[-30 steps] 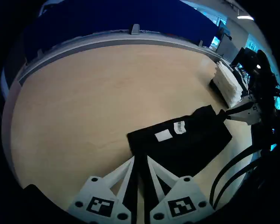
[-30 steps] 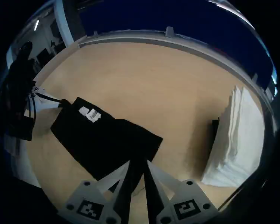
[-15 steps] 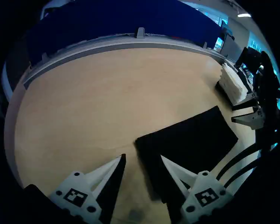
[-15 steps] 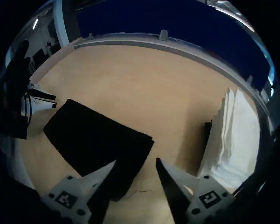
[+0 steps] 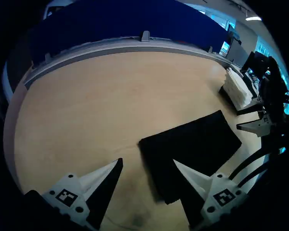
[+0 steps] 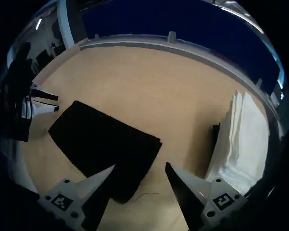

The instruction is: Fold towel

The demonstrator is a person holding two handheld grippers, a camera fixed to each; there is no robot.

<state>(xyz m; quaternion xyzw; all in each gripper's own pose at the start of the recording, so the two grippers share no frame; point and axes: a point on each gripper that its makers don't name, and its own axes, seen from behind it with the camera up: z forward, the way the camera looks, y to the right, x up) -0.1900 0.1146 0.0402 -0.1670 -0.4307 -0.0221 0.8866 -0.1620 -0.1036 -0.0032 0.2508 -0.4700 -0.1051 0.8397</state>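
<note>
A black towel (image 5: pixel 189 148) lies folded flat on the light wooden table (image 5: pixel 106 100). In the left gripper view my left gripper (image 5: pixel 147 166) is open just above the towel's near left edge, holding nothing. In the right gripper view the same black towel (image 6: pixel 102 144) lies in front of my right gripper (image 6: pixel 140 169), which is open over the towel's near corner with empty fingers. The right gripper (image 5: pixel 250 119) shows at the far right of the left gripper view, and the left gripper (image 6: pixel 42 102) at the far left of the right gripper view, both open beside the towel's ends.
A stack of folded white towels (image 6: pixel 244 138) stands on the table to the right, also seen as the white stack (image 5: pixel 237 86). A grey raised rim (image 5: pixel 117 44) and a blue partition (image 5: pixel 125 19) bound the far side. A thin loose thread (image 6: pixel 144 195) lies near the towel's corner.
Both grippers were shut on the towel's edge a second ago; they have opened and let it go. The towel now lies flat with its labels hidden, and the fingers have spread wider.
</note>
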